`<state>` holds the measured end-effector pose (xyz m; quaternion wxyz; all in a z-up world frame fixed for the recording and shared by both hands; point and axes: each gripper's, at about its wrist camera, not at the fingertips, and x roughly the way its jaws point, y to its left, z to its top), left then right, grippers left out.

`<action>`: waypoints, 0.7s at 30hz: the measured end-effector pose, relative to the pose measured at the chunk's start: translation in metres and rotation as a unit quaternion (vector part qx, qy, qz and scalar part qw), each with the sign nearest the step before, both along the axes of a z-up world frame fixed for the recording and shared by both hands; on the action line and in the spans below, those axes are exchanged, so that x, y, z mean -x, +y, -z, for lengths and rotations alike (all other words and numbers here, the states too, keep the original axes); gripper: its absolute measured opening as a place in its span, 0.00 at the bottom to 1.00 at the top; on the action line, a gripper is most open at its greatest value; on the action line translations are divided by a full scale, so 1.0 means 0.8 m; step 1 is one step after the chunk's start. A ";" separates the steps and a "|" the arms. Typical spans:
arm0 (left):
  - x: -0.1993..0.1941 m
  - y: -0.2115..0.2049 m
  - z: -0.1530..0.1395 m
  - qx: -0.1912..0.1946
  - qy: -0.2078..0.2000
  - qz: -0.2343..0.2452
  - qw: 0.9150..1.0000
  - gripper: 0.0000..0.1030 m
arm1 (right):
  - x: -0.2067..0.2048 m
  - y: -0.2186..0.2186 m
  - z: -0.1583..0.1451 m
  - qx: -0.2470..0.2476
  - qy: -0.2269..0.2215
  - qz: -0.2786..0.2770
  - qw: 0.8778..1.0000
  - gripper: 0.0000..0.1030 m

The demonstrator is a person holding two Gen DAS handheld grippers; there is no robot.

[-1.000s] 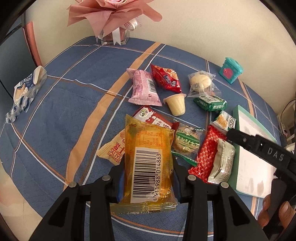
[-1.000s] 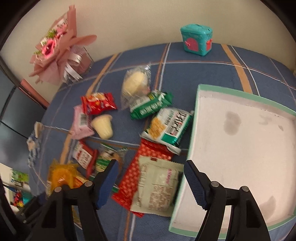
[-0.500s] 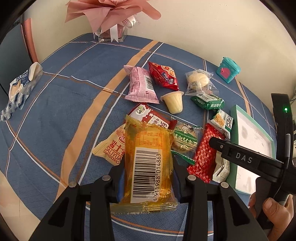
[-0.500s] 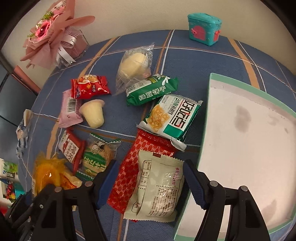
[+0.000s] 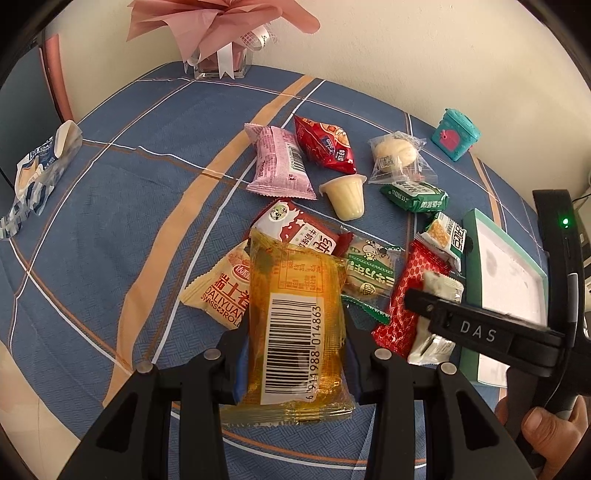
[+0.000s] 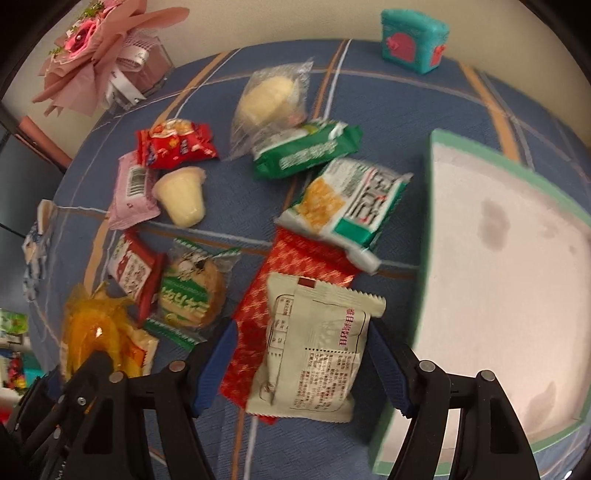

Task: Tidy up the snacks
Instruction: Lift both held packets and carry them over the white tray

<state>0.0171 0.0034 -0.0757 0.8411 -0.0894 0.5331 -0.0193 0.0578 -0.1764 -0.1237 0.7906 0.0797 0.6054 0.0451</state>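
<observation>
Now | left gripper [image 5: 295, 354] clamps orange packet [image 5: 295, 314] | right gripper [image 6: 303, 369] wide, straddling beige packet [image 6: 314, 354]

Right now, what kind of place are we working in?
Probably a home, not a shop or lab: a table under a blue plaid tablecloth against a plain wall, a wrapped pink bouquet, a small teal toy box, and loose snack packets spread about.

Soft, even daylight fills both views, with faint shadows. Fisheye bending curves the edges into dark corners. The left view is sharp; the right view is smeared by motion blur throughout.
</observation>
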 end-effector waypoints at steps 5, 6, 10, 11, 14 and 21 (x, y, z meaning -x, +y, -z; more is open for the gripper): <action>0.000 -0.001 0.002 -0.006 0.003 -0.001 1.000 0.41 | 0.005 0.008 0.007 -0.008 0.007 -0.012 1.000 0.55; 0.000 -0.001 0.002 -0.007 0.004 -0.001 1.000 0.41 | 0.006 0.009 0.006 -0.004 0.004 -0.013 1.000 0.54; 0.001 -0.001 -0.002 -0.013 0.003 -0.002 1.000 0.41 | 0.011 0.009 -0.002 -0.011 -0.001 -0.015 1.000 0.54; 0.002 -0.001 -0.004 -0.015 0.001 -0.003 1.000 0.41 | 0.014 0.009 -0.009 -0.018 -0.007 -0.014 1.000 0.54; 0.001 0.000 -0.011 -0.019 -0.001 -0.006 1.000 0.41 | 0.020 0.001 -0.032 -0.026 -0.030 -0.012 0.999 0.54; -0.005 -0.006 -0.041 -0.027 -0.012 -0.011 1.000 0.41 | 0.030 -0.027 -0.070 -0.040 -0.048 0.011 0.998 0.54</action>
